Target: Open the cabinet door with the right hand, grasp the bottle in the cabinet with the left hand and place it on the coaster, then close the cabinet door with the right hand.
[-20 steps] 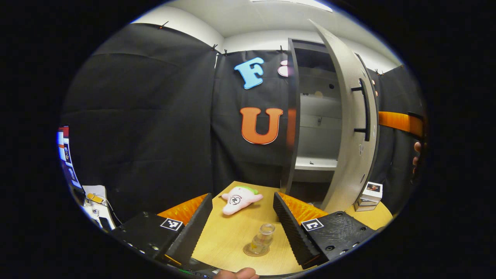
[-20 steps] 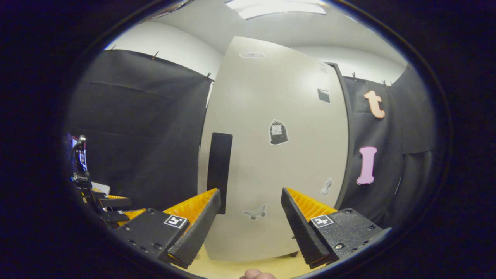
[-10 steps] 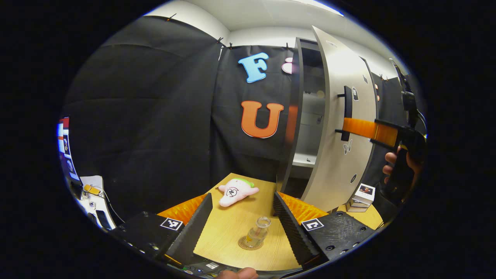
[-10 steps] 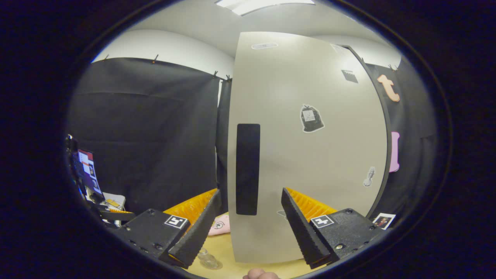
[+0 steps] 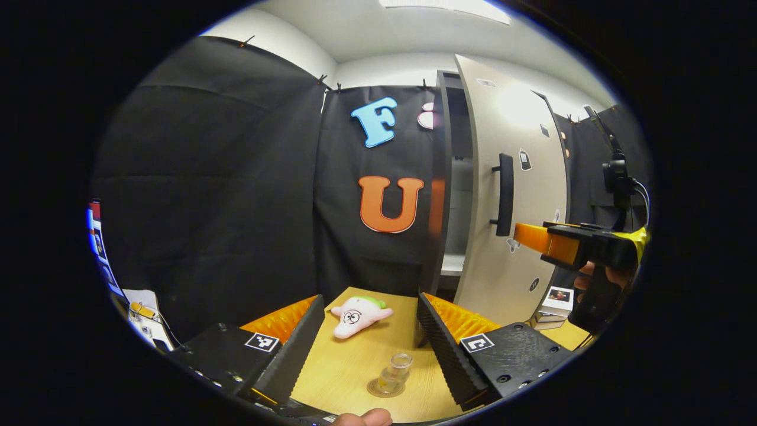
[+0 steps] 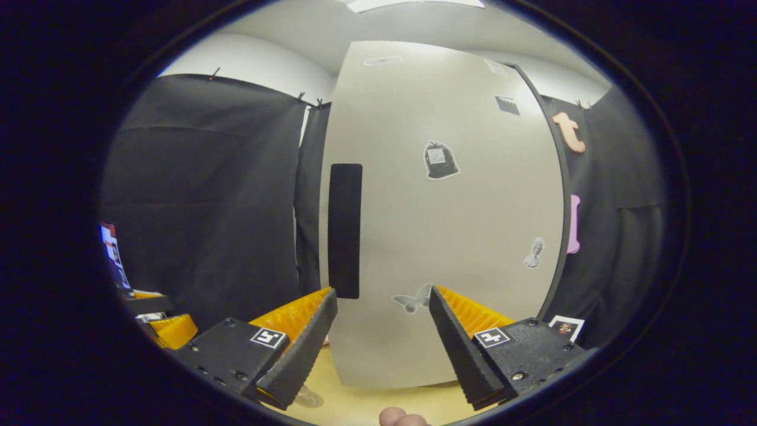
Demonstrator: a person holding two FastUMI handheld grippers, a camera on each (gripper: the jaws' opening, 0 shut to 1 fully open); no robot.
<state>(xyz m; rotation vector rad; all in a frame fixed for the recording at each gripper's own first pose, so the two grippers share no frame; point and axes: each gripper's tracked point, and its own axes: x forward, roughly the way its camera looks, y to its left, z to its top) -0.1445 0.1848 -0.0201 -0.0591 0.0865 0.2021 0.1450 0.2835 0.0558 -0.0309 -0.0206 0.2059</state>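
In the left gripper view we hold the left hand-held gripper (image 5: 369,334) with its jaws spread wide and nothing between them. Just ahead, low at 6 o'clock, the bottle (image 5: 395,373) stands upright on the round coaster (image 5: 387,389) on the yellow tabletop (image 5: 349,367). Farther on, at about 12 o'clock from the bottle, a pink plush toy (image 5: 358,313) lies on the tabletop. Beyond it, toward 1 o'clock, stands the cabinet (image 5: 445,177), and its pale cabinet door (image 5: 520,195) is ajar, leaving a narrow gap along the frame; a dark handle (image 5: 504,194) sits on the door. At 3 o'clock we see the right hand-held gripper (image 5: 535,238) reaching toward the door's face below the handle, and a small box (image 5: 556,297) rests on the tabletop at the door's foot.

In the right gripper view our right hand-held gripper (image 6: 383,331) is also spread open, empty, close before the cabinet door (image 6: 449,225). The handle (image 6: 345,231) shows at 11 o'clock, with stickers scattered across the panel. We cannot tell whether the fingers touch the door.
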